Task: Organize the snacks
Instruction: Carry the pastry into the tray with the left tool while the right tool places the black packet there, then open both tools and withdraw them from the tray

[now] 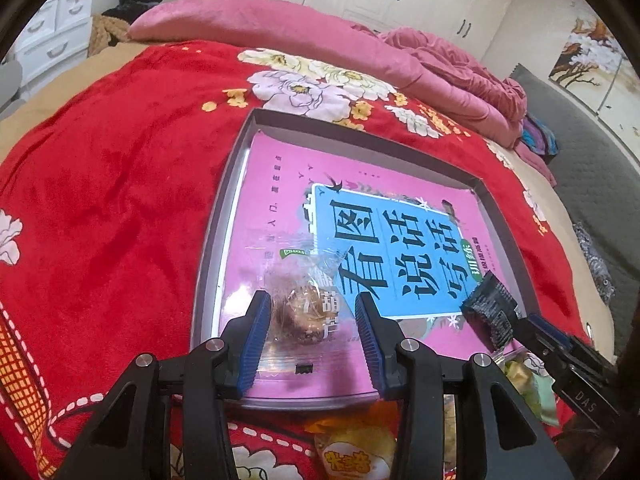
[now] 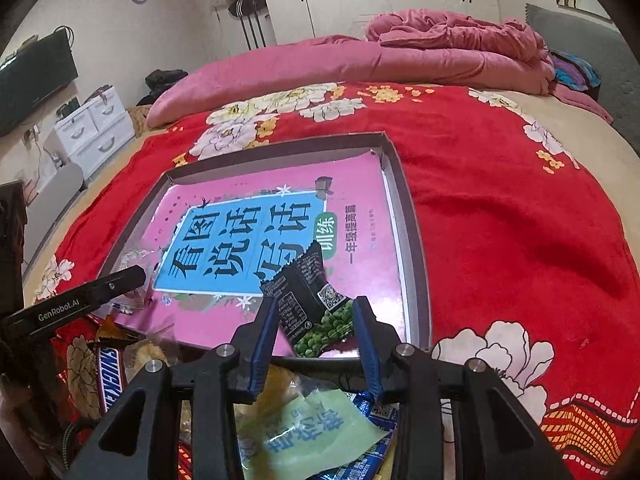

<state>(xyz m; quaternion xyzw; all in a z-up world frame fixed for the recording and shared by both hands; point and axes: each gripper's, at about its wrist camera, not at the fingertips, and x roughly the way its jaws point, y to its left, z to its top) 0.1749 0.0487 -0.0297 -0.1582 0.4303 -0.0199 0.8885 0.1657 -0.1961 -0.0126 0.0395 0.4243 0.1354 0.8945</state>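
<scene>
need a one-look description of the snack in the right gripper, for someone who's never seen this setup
On the red floral blanket lies a shallow grey tray lined with a pink book cover. Over the tray's near edge, the right gripper holds a black snack packet. Unlike the clear-wrapped snack in the left gripper, it is opaque, with green peas and a QR code printed on it.

Red floral blanket, pink book
</scene>
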